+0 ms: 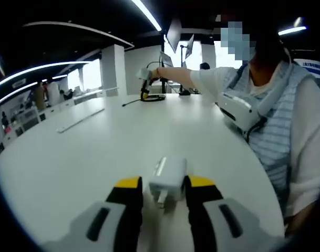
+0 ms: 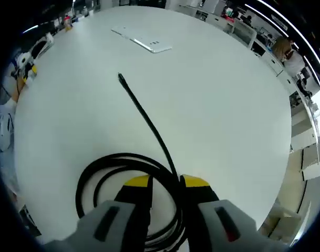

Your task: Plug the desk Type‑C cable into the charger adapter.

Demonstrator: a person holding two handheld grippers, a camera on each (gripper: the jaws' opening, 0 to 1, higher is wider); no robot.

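Power strip (image 2: 143,40) on white table (image 2: 228,115), well beyond coiled cable (image 2: 129,163).

both cams low, facing across shared table (image 1: 70,157)

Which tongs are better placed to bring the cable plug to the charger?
Right. The right tongs already straddle the black cable beside its coil, while the left tongs flank the white charger adapter.
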